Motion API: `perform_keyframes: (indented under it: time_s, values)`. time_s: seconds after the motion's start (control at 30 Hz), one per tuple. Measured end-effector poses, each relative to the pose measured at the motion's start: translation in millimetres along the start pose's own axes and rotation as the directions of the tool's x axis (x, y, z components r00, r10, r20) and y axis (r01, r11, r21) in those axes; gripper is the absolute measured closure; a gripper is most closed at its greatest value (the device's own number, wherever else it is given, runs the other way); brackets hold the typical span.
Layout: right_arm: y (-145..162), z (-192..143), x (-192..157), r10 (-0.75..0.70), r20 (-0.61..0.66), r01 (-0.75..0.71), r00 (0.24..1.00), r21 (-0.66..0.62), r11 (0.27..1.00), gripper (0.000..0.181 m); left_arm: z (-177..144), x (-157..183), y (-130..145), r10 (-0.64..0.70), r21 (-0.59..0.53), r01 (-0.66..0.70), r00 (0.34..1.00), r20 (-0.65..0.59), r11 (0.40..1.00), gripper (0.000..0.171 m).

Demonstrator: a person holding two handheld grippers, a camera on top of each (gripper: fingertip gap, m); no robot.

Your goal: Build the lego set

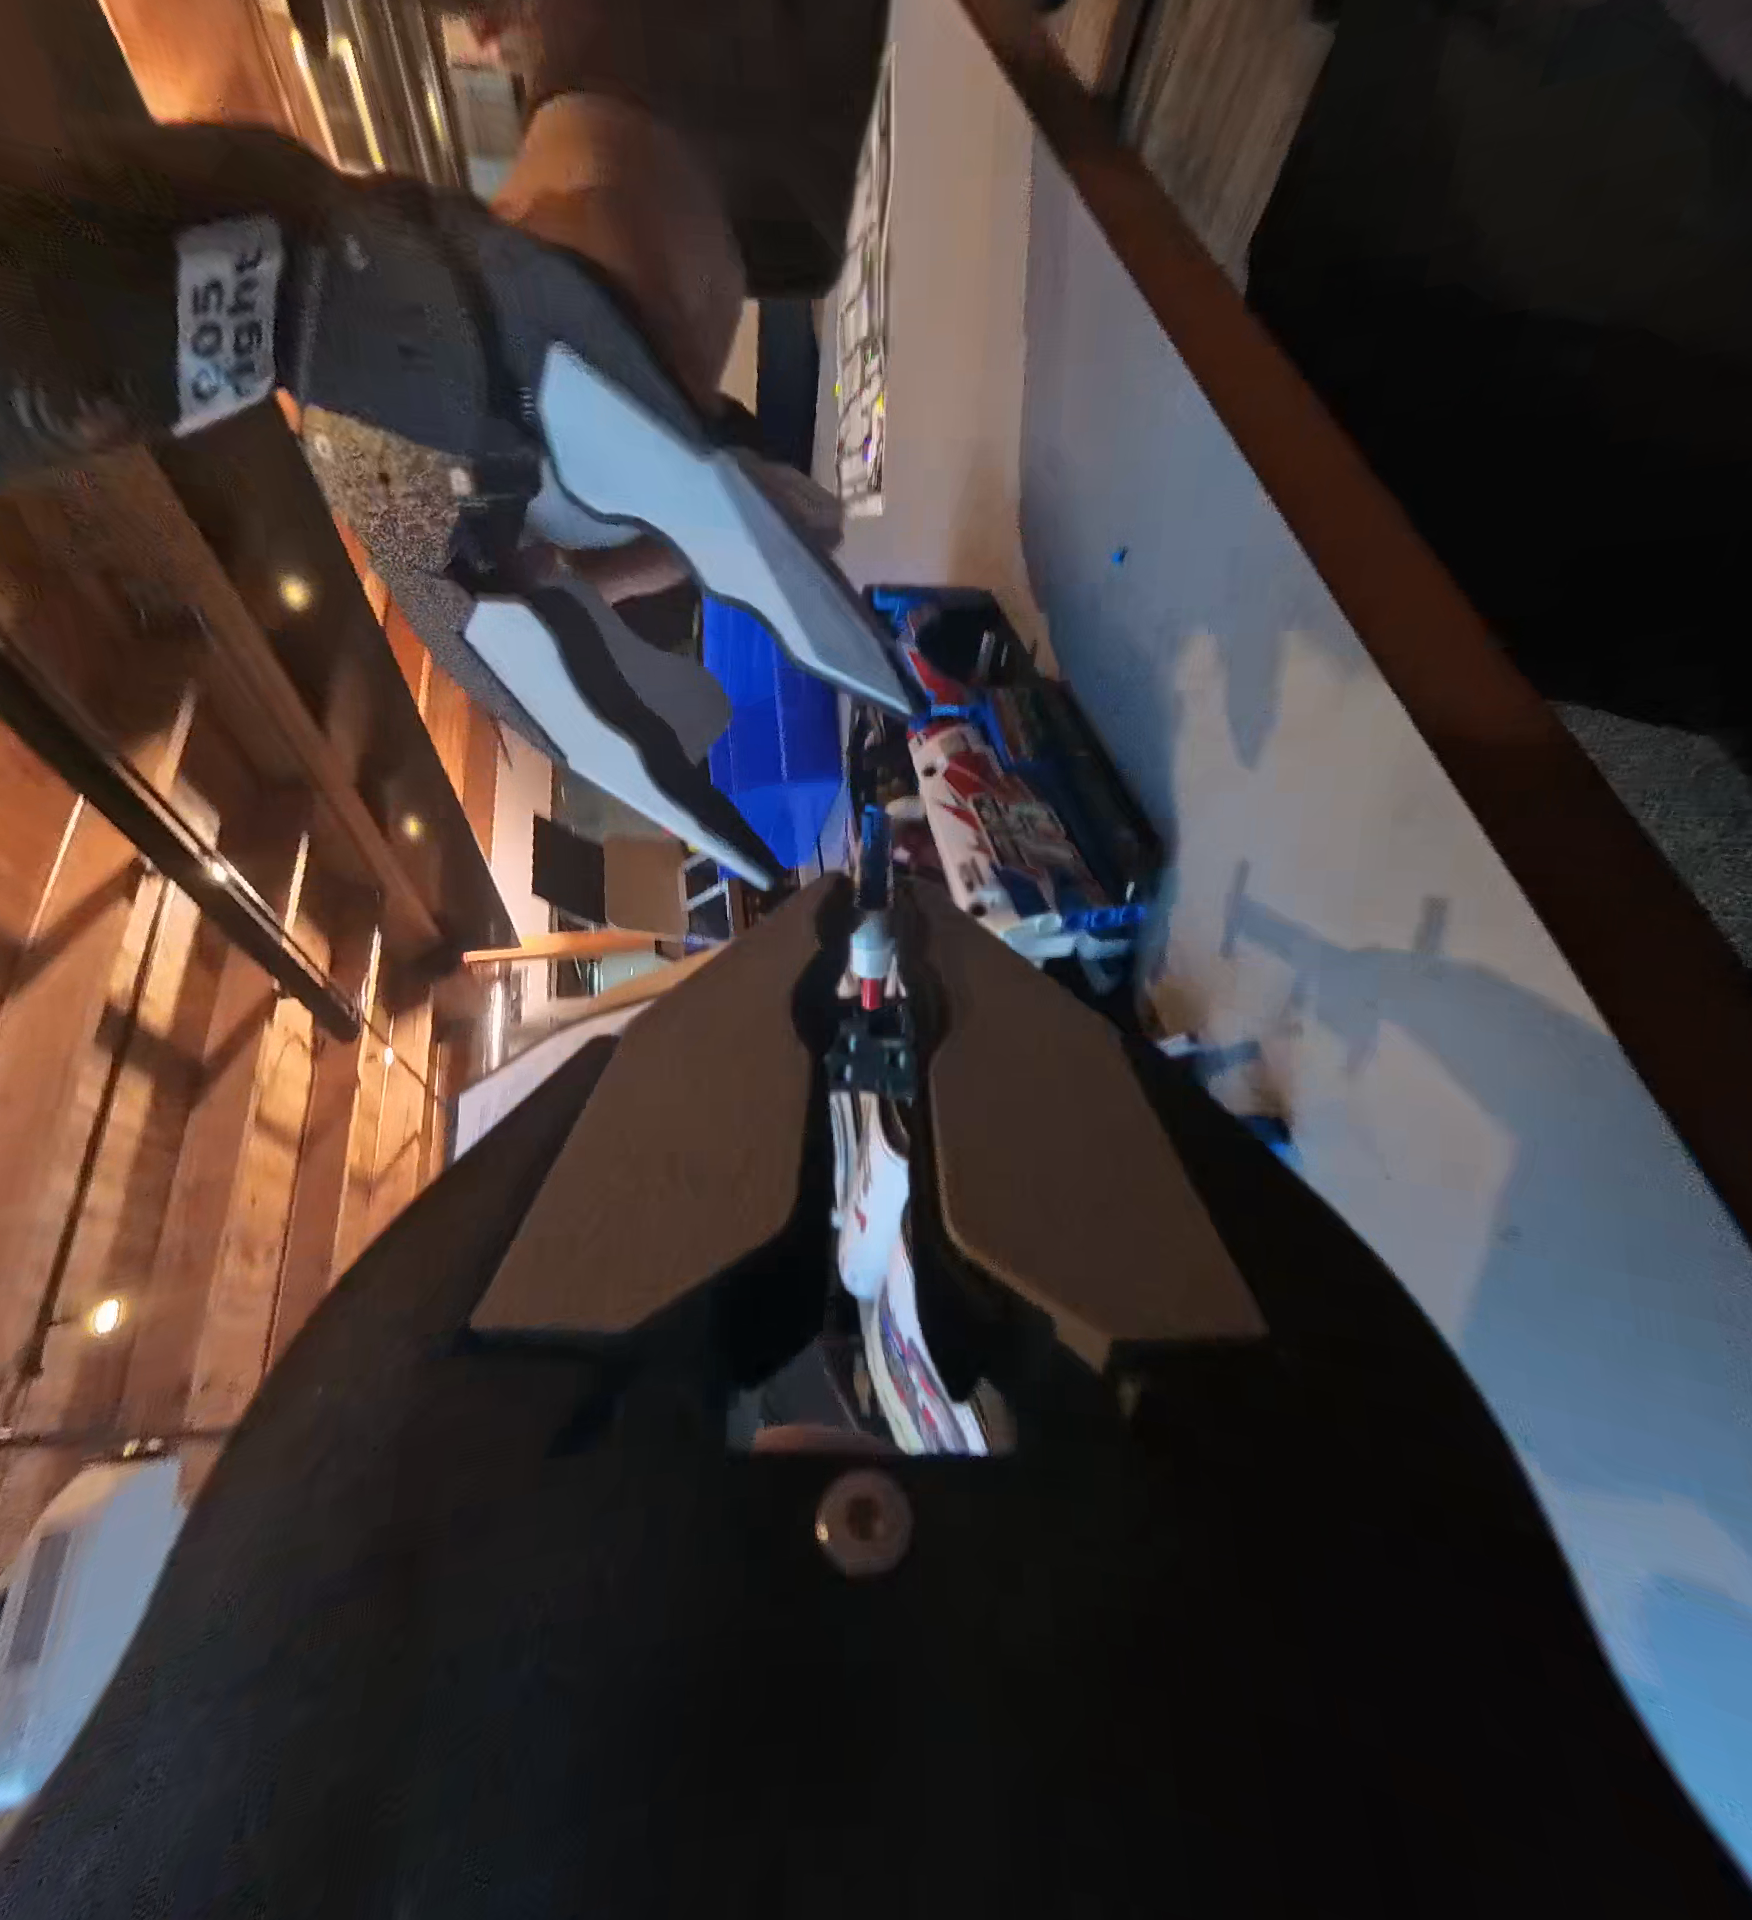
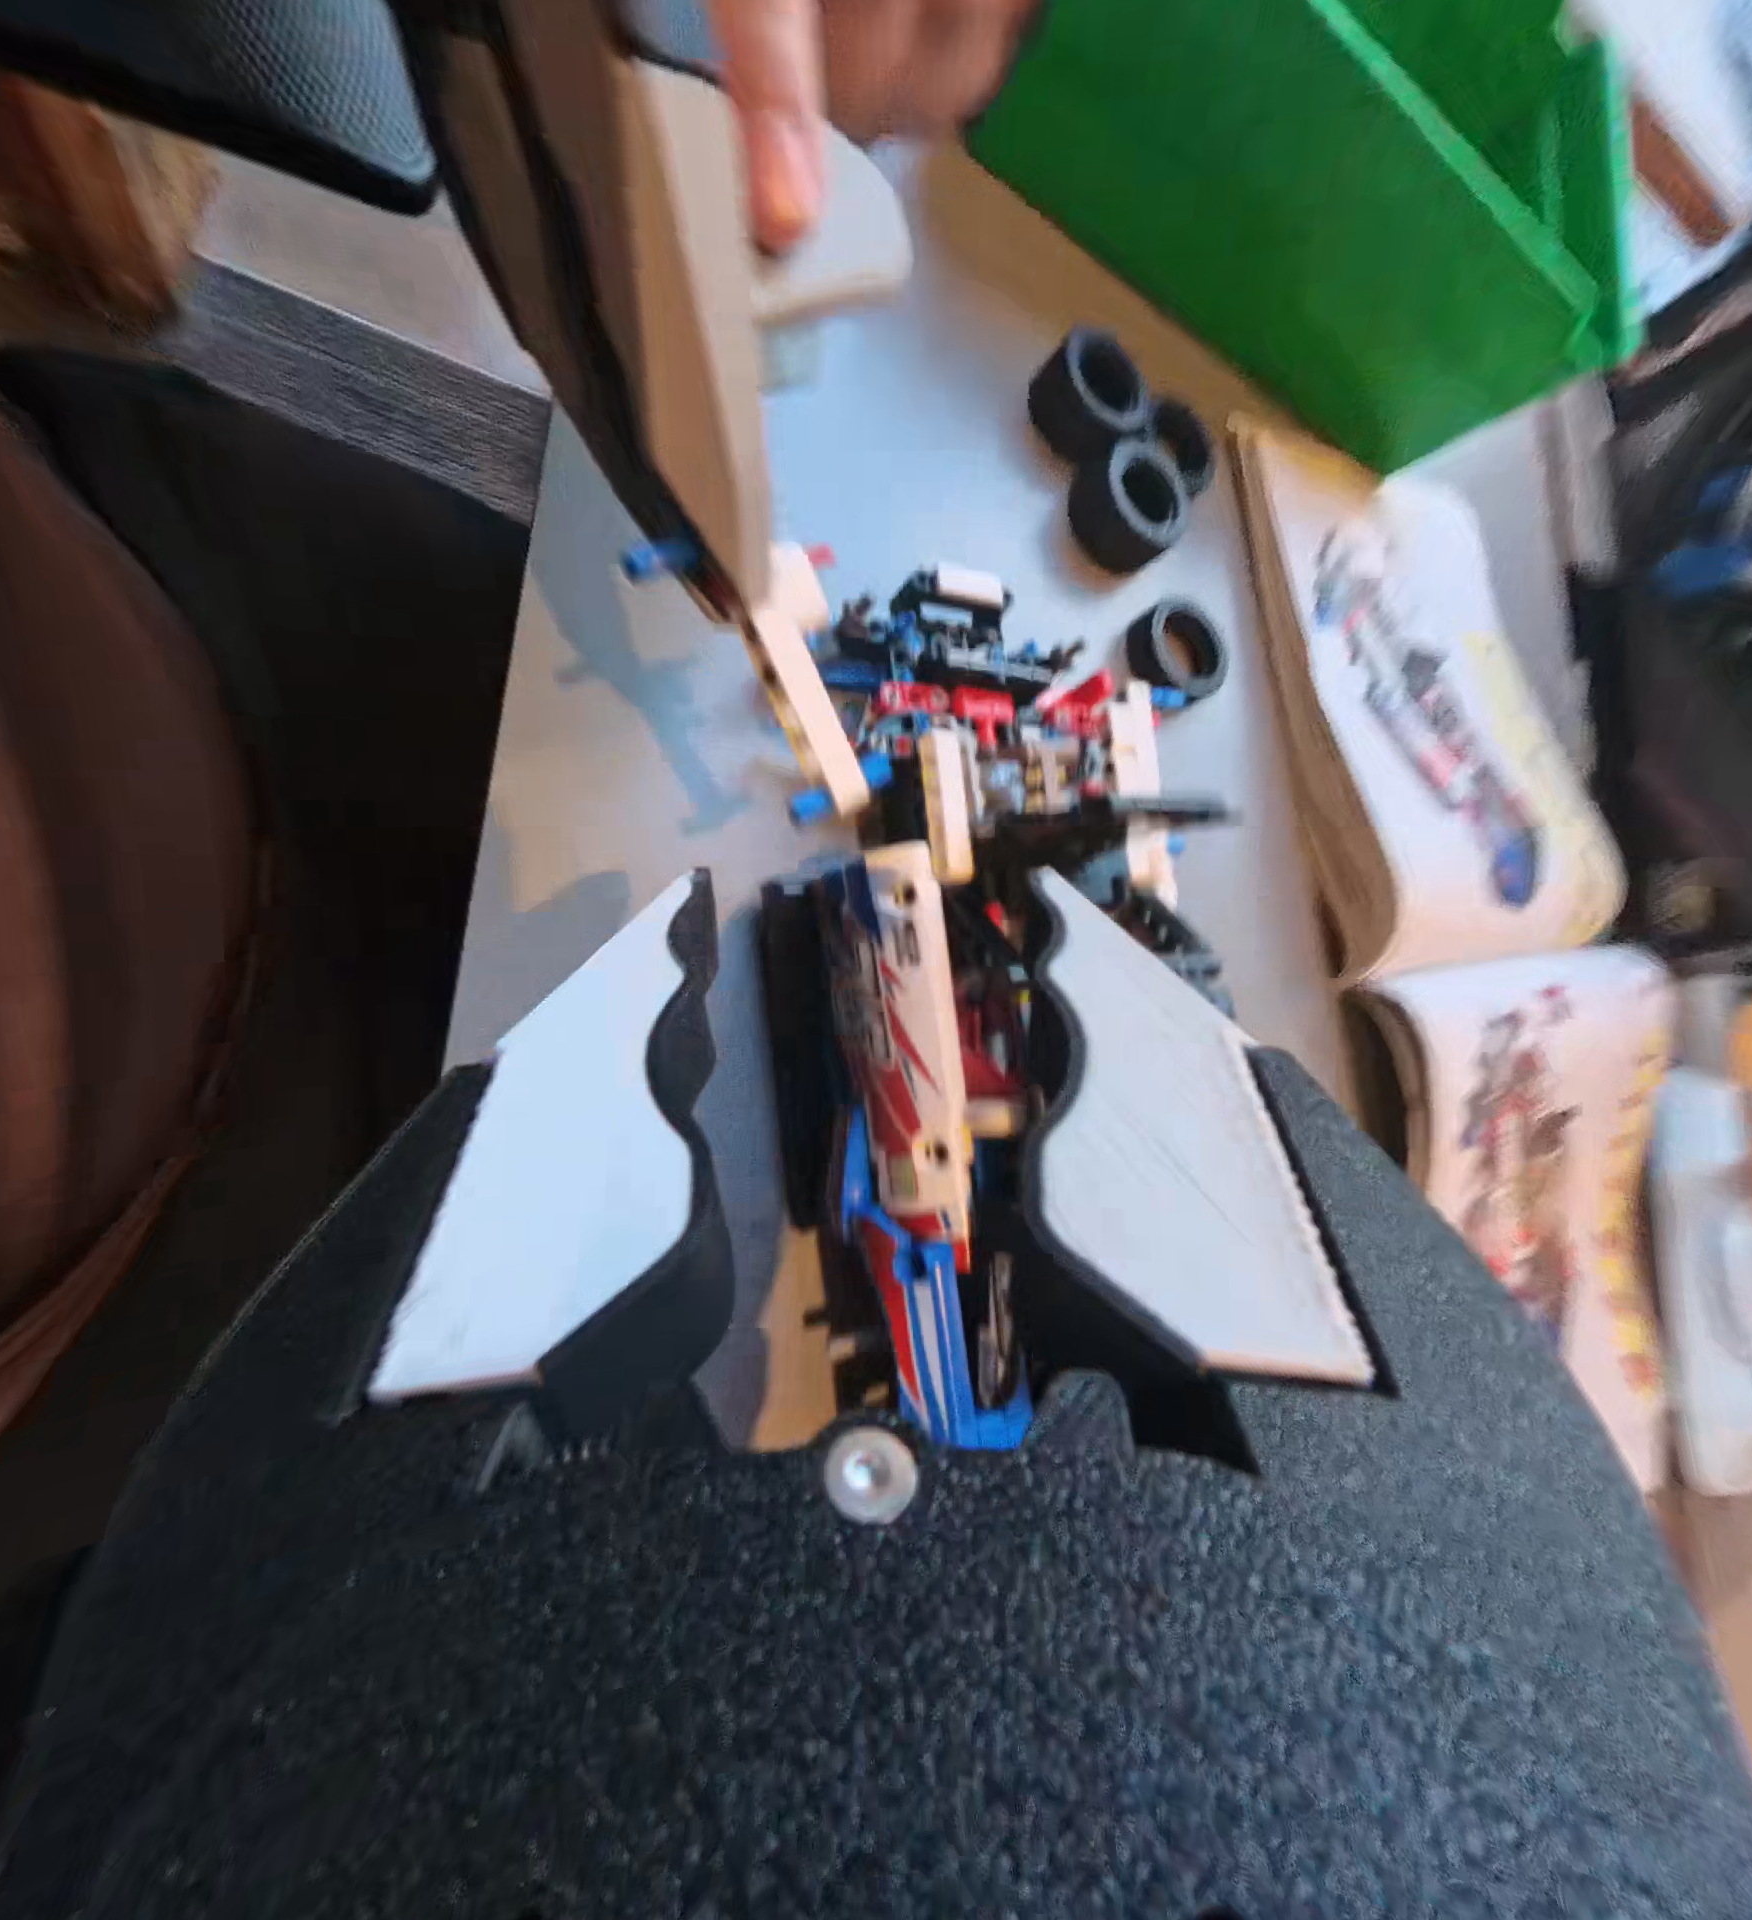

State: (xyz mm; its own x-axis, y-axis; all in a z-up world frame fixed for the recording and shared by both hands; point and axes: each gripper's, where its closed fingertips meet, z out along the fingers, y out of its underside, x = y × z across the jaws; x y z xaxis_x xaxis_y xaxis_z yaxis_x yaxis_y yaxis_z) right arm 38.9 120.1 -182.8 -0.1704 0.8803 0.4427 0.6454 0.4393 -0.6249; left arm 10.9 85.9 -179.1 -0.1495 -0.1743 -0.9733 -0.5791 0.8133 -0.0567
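The left tool (image 1: pixel 867 909) covers much of the lego car (image 1: pixel 1007 821), so its grip point stays unclear. From the right tool (image 2: pixel 877 883), motion blur smears the car's parts; the green bag (image 2: pixel 1298 197) and booklets (image 2: pixel 1423 727) run off frame.

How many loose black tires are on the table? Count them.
4: three clustered near the green bag, at; one alone beside the car model, at. More may be hidden.

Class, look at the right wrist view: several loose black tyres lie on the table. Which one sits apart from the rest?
The single tyre beside the lego car. The other tyres huddle together in a touching cluster farther off, below the green bag.
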Motion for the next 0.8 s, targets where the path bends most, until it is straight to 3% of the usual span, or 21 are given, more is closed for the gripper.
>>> perform_keyframes:
  time_s: [0.1,0.13,0.17,0.3,0.37,0.43,0.47,0.57,0.67,0.8]
  values:
    - [-14.4,15.5,-9.5,-0.2,-0.172,0.203,0.965,-0.002,0.979,0.145,7.8,-0.2,-4.7,-0.021,0.062,0.021,1.0,-0.009,0.998,0.167]
    - [-16.2,18.4,-10.5,-0.249,-0.213,0.252,0.945,-0.012,0.968,0.165,10.1,0.1,-3.2,-0.035,0.07,0.036,0.999,-0.008,0.997,0.167]
    - [-15.9,20.2,-7.9,-0.292,-0.26,0.294,0.92,-0.034,0.955,0.171,11.9,0.9,0.0,-0.056,0.071,0.057,0.998,-0.008,0.996,0.167]
    - [-6.7,28.3,6.4,-0.316,-0.361,0.286,0.877,-0.136,0.948,0.172,16.9,6.7,28.8,-0.245,-0.027,0.244,0.97,-0.005,0.969,0.163]
    - [-2.1,30.6,11.6,-0.322,-0.403,0.267,0.857,-0.187,0.945,0.172,11.0,5.2,40.5,-0.401,-0.098,0.401,0.916,0.023,0.911,0.155]
    - [2.3,35.1,7.5,-0.321,-0.395,0.252,0.861,-0.217,0.943,0.172,-0.8,-1.7,47.8,-0.597,-0.126,0.604,0.797,0.092,0.787,0.148]
    - [2.9,36.8,5.1,-0.316,-0.396,0.245,0.862,-0.22,0.944,0.172,-6.2,-2.1,51.3,-0.698,-0.141,0.707,0.707,0.112,0.693,0.142]
    - [2.3,39.0,3.6,-0.306,-0.421,0.231,0.854,-0.221,0.948,0.172,-12.2,3.9,43.5,-0.945,-0.146,0.938,0.325,0.048,0.315,0.143]
    - [3.3,40.2,8.4,-0.291,-0.453,0.202,0.843,-0.235,0.951,0.172,-10.5,21.7,48.9,-0.998,-0.254,0.966,0.049,0.038,0.037,0.154]
    - [1.0,44.2,7.5,-0.365,-0.466,0.262,0.806,-0.272,0.926,0.172,-5.7,36.1,45.6,-0.973,-0.295,0.933,-0.228,-0.032,-0.208,0.158]
